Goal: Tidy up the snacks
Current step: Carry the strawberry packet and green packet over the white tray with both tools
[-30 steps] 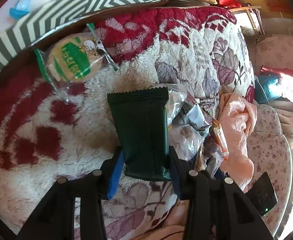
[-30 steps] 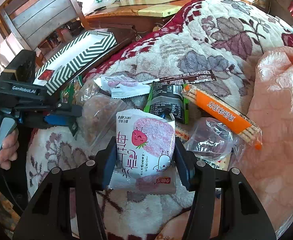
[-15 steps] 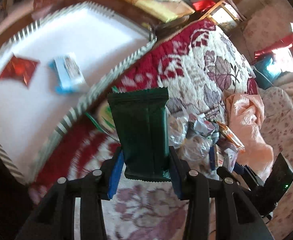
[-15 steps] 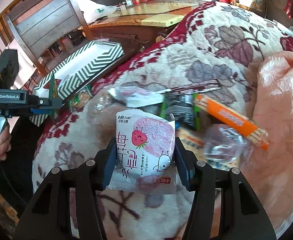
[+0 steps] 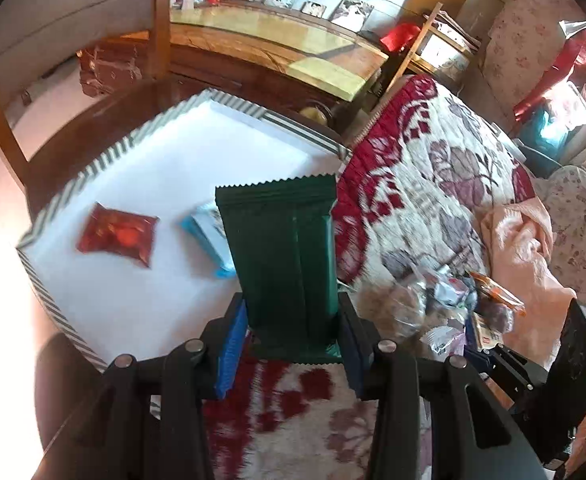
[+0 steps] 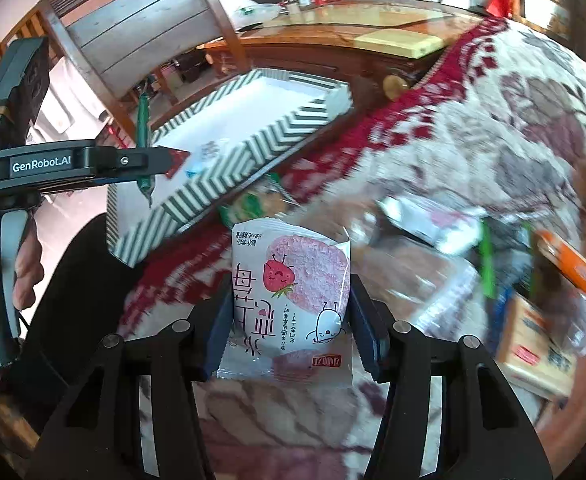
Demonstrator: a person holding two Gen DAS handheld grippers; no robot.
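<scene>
My left gripper (image 5: 291,340) is shut on a dark green snack packet (image 5: 281,256) and holds it upright over the near edge of a white tray with a striped rim (image 5: 53,304). In the tray lie a red packet (image 5: 117,234) and a blue-and-white packet (image 5: 209,232). My right gripper (image 6: 291,332) is shut on a white strawberry snack packet (image 6: 289,300) above the floral blanket (image 6: 493,128). The left gripper (image 6: 149,160) and the tray (image 6: 253,148) also show in the right wrist view.
A pile of loose snacks (image 5: 445,304) lies on the blanket to the right, with an orange packet (image 6: 573,268) and a box (image 6: 533,352). A green-labelled cookie packet (image 6: 253,204) lies beside the tray. A wooden chair (image 6: 141,32) and a table (image 5: 277,36) stand behind.
My left gripper has lifted and swung left with the green packet, from over the blanket to above the tray. My right gripper has moved left with the strawberry packet, nearer the tray.
</scene>
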